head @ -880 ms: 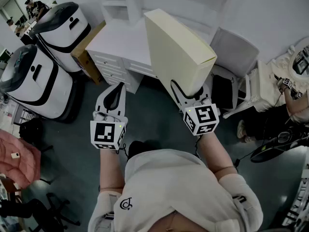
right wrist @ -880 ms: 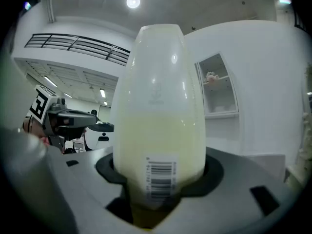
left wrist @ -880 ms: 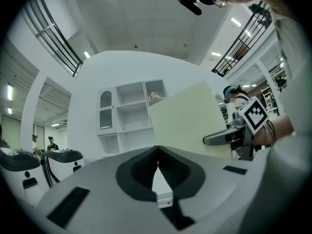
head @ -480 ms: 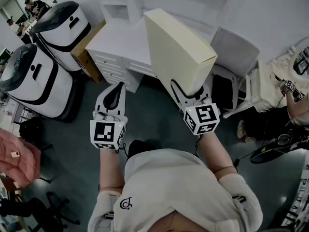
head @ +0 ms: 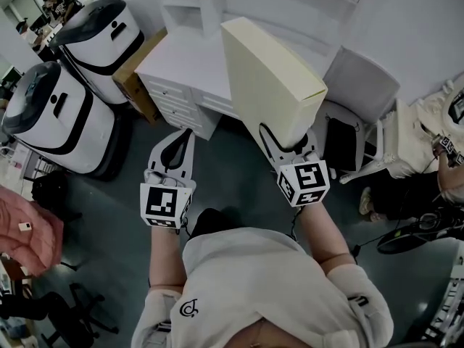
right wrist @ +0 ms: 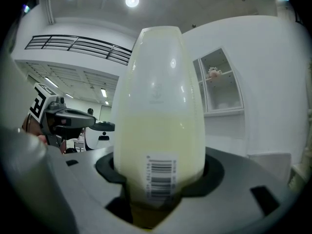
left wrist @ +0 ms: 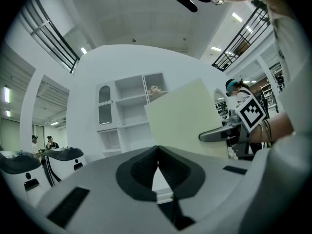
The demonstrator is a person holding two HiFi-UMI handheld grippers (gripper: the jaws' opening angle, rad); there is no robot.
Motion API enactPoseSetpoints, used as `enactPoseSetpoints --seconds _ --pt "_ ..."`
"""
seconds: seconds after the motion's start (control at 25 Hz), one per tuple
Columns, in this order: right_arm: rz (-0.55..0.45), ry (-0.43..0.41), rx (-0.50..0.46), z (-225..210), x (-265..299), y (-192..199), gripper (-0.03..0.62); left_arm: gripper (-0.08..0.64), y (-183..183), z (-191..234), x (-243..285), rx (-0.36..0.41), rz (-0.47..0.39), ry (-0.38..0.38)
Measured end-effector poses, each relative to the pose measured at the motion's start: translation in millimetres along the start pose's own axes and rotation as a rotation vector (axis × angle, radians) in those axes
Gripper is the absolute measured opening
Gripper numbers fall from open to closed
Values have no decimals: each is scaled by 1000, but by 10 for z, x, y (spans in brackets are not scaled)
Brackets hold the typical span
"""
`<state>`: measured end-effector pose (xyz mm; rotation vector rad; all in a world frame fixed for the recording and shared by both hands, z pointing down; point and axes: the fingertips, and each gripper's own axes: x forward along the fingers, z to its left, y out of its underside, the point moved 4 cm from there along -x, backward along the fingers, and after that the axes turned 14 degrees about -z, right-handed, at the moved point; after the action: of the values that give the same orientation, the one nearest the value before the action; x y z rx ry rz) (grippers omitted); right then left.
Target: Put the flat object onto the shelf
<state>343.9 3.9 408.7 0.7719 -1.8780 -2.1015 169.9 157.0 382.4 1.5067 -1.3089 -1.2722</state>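
The flat object is a pale yellow flat box held on edge, its narrow side with a barcode facing the right gripper view. My right gripper is shut on the box's lower end, one jaw on each broad face. My left gripper hangs beside it at the left, shut with nothing in it; its pads meet in the left gripper view. The white shelf unit stands ahead against the wall, seen also as open white shelf compartments. The box shows at the right there.
A white drawer cabinet stands under the shelf unit. Two white and black machines stand at the left, beside a brown carton. A white chair is at the right. A person's legs show at far right.
The whole view has shifted slightly; both grippers and the box sit a little lower and nearer the cabinet. The grip on the box is unchanged.
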Motion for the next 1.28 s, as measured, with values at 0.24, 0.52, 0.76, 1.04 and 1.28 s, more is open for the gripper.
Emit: enactPoseSetpoints --seconds 0.24,0.52,0.76,1.04,1.28 --pt "-1 10 4 60 463 114 281 12 204 431 119 -13 14 -7" --pt "9 91 -3 176 1382 308 281 12 480 1370 570 -21 3 60" --pt "13 194 -25 328 2239 410 281 12 721 2320 1040 -46 -20 150" --pt "6 316 -74 340 2980 426 279 12 975 3180 1634 -85 -47 249" --pt "-20 371 -163 61 3375 198 279 12 1120 3389 2103 -113 -67 299"
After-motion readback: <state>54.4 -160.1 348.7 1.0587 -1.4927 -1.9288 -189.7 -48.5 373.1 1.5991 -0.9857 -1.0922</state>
